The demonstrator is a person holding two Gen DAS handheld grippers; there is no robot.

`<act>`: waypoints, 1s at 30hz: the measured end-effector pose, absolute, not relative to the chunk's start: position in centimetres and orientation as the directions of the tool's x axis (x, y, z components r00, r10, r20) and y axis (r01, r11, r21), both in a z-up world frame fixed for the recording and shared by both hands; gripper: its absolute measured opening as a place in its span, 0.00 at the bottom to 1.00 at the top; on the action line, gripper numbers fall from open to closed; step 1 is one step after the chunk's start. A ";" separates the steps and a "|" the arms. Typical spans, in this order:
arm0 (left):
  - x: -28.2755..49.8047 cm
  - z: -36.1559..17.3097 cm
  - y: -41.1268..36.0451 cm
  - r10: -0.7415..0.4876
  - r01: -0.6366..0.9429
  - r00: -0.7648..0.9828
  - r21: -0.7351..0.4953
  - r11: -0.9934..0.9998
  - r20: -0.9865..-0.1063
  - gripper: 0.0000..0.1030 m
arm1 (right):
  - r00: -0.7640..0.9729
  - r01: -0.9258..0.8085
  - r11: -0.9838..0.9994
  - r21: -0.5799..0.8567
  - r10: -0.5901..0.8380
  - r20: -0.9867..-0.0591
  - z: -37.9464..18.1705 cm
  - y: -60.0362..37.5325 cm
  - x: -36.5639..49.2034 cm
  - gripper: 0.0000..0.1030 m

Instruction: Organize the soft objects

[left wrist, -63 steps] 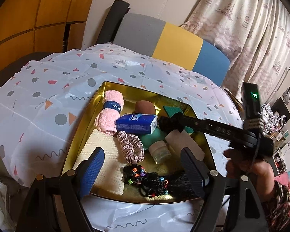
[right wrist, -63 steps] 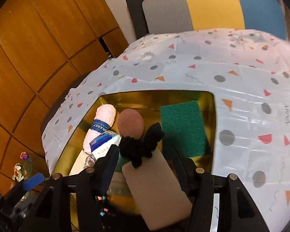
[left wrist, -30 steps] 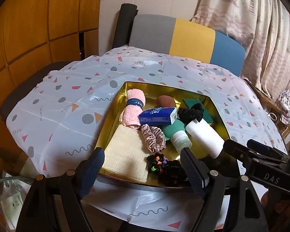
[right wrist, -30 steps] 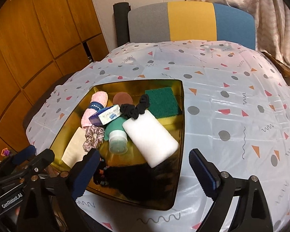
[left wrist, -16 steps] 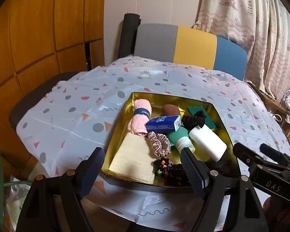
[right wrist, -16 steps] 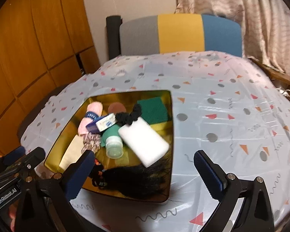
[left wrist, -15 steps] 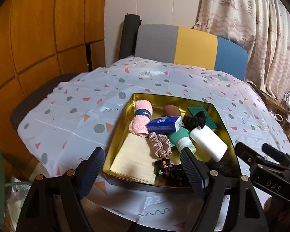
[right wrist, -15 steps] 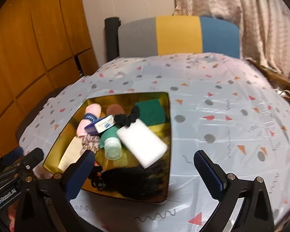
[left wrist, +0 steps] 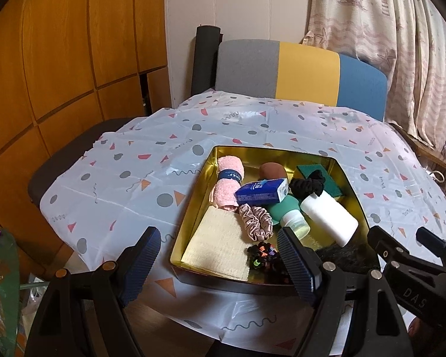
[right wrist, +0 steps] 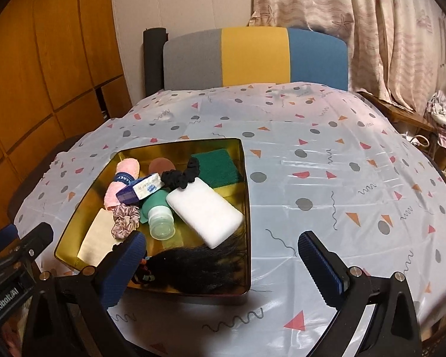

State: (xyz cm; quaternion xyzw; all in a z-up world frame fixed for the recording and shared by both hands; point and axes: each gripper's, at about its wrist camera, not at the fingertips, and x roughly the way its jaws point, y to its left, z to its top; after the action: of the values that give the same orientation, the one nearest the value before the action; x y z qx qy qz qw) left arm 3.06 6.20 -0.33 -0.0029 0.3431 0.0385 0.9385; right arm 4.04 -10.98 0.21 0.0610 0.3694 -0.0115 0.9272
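A gold tin tray (left wrist: 193, 196) (right wrist: 245, 178) on the table holds a rolled pink towel (left wrist: 227, 184) (right wrist: 120, 183), a blue tissue pack (left wrist: 261, 195) (right wrist: 138, 190), a black scrunchie (left wrist: 307, 184) (right wrist: 180, 175), a pink satin scrunchie (left wrist: 255, 223) (right wrist: 125, 220), a white sponge (left wrist: 328, 218) (right wrist: 205, 211), a green scourer (right wrist: 218, 166), a green bottle (right wrist: 159, 212), a cream cloth (left wrist: 220, 245) and black hair (right wrist: 199, 264). My left gripper (left wrist: 220, 264) stands open at the tray's near edge. My right gripper (right wrist: 223, 270) is open, held back over the tray's near right corner. Neither holds anything.
The table wears a white cloth (right wrist: 342, 178) with coloured shapes. A grey, yellow and blue chair back (right wrist: 255, 56) stands behind it. Wood panelling (left wrist: 59, 59) is on the left, curtains (right wrist: 371, 29) on the right. Colourful hair ties (left wrist: 261, 253) lie at the tray's front.
The right gripper let go of the white sponge and black scrunchie into the tray, opened wide and drew back and up. Both views pulled away from the tray.
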 end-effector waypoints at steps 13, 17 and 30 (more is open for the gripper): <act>2.9 -0.6 5.8 0.068 -0.059 0.759 0.037 0.998 -0.648 0.79 | 0.722 0.073 0.994 0.082 0.004 -0.691 0.4 -10.7 4.1 1.00; 2.9 -0.6 5.6 0.082 -0.059 0.762 0.057 0.997 -0.643 0.79 | 0.721 0.073 0.994 0.080 0.003 -0.693 0.3 -10.7 4.0 1.00; 3.0 -0.9 5.6 0.085 -0.056 0.754 0.065 0.996 -0.651 0.79 | 0.714 0.073 0.994 0.081 0.004 -0.700 0.0 -10.6 4.1 1.00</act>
State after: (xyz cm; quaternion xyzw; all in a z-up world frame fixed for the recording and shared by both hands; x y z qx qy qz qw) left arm 2.97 5.60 -0.85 0.0205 0.3485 0.0376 0.9363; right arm 4.09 -10.64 0.03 0.0513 0.3777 -0.0187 0.9243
